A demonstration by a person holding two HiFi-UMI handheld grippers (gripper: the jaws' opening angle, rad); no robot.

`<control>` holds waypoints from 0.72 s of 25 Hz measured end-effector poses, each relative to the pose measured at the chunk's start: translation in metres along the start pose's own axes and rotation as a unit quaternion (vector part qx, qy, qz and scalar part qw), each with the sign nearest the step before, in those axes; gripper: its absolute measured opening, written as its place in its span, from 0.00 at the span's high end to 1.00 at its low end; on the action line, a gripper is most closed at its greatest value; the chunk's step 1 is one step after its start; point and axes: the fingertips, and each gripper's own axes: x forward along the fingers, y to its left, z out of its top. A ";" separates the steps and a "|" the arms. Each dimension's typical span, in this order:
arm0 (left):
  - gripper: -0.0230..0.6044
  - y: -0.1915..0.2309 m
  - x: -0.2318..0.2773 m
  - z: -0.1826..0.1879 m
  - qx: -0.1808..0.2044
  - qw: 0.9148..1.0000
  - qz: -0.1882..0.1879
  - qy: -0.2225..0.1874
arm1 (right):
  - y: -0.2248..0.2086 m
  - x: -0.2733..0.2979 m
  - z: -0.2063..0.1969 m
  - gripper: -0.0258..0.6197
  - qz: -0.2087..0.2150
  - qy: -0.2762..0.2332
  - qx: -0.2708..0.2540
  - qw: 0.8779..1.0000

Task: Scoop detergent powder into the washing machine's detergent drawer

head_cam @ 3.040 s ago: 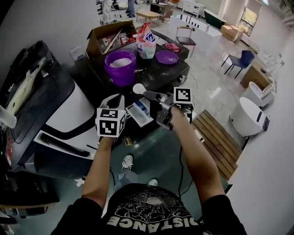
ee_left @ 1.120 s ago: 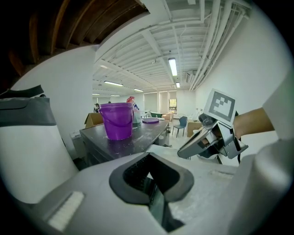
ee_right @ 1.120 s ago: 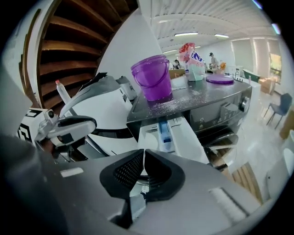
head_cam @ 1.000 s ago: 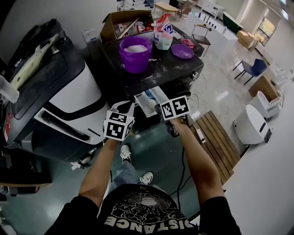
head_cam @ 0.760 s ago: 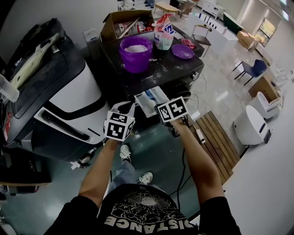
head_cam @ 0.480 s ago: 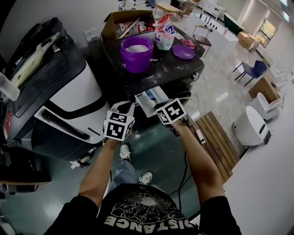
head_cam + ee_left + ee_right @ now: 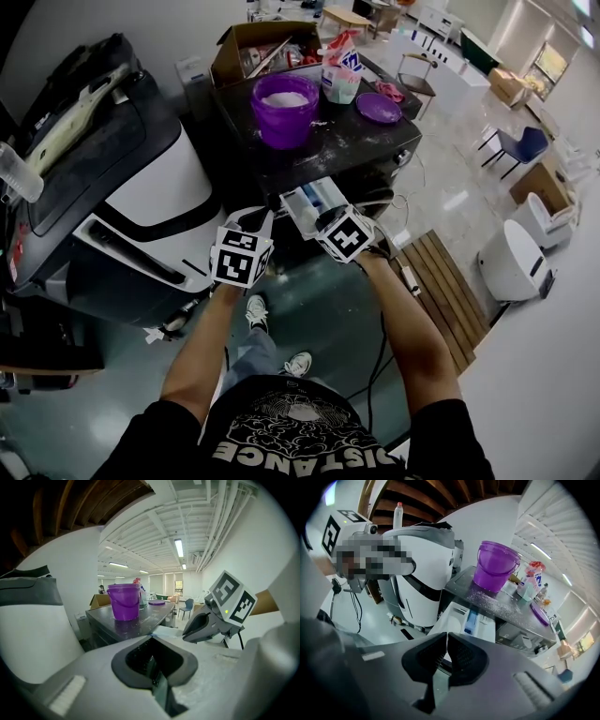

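Note:
The washing machine's detergent drawer [image 7: 314, 197] stands pulled out from under the black, powder-dusted top [image 7: 347, 141]. A purple bucket [image 7: 281, 112] with white powder sits on that top. My right gripper [image 7: 319, 214] hangs over the drawer, rolled sideways, jaws shut on a thin white strip that looks like the scoop's handle. The scoop's bowl is hidden. In the right gripper view the drawer [image 7: 471, 618] lies just beyond the jaws. My left gripper [image 7: 253, 218] is shut and holds nothing, left of the drawer. The left gripper view shows the right gripper [image 7: 186, 637] and the bucket [image 7: 124, 602].
A purple lid [image 7: 378, 106], a detergent bag [image 7: 342, 70] and a cardboard box [image 7: 258, 47] stand behind the bucket. A big white-and-black machine [image 7: 141, 206] fills the left. A wooden pallet [image 7: 441, 272] and a cable lie on the floor at right.
The right gripper carried the white scoop level in front of the drawer; since then it has rolled over above the drawer. The left gripper has stayed in place.

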 end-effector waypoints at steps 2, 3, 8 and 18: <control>0.96 0.001 0.000 -0.001 -0.001 1.000 0.000 0.000 | 0.001 -0.001 0.000 0.91 -0.006 0.003 -0.019 1.000; 0.96 0.001 0.000 -0.001 0.000 1.000 0.000 0.000 | 0.000 -0.001 0.001 0.91 -0.010 0.004 -0.028 1.000; 0.96 -0.001 0.000 0.000 0.001 1.000 -0.004 -0.001 | -0.003 -0.004 0.004 0.91 -0.034 0.000 -0.070 0.997; 0.96 -0.002 -0.002 0.003 0.004 1.000 -0.003 -0.005 | -0.002 -0.012 0.009 0.91 -0.070 -0.011 -0.164 0.984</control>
